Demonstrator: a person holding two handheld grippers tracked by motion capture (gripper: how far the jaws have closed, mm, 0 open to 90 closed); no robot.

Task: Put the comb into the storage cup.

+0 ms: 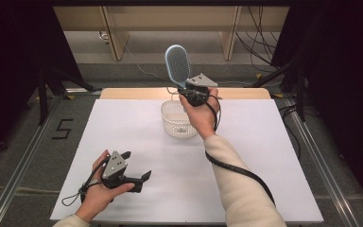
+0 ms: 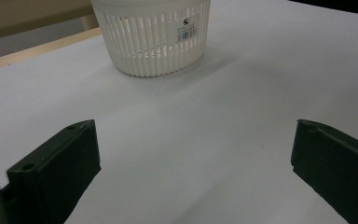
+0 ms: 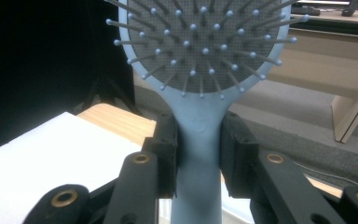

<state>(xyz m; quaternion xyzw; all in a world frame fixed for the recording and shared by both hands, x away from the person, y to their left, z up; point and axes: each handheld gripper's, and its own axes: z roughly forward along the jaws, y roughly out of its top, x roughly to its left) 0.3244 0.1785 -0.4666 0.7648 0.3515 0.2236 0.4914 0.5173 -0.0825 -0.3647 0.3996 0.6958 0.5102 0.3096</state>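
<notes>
The right hand-held gripper (image 1: 187, 90) stands at the upper centre of the high view, its jaws clamped on the handle of a pale blue hairbrush (image 1: 177, 65), which rises upright with its long axis nearly vertical and the bristled head uppermost. In the right gripper view the handle (image 3: 196, 154) sits squeezed between the two black pads, bristles facing the camera. Directly beneath and just toward the viewer lies the white slotted basket (image 1: 171, 115), round and open-topped, standing near the far edge of the white desk (image 1: 274, 156); that is the relation the coming move likely turns on, since the handle's lower end seems to point down at the basket's mouth. The left hand-held gripper (image 1: 138, 165) rests low at the lower left of the frame, jaws spread apart and holding nothing, well apart from the basket, so the right hand is far the nearer. Around the basket the desk offers open room on every side but the far edge
</notes>
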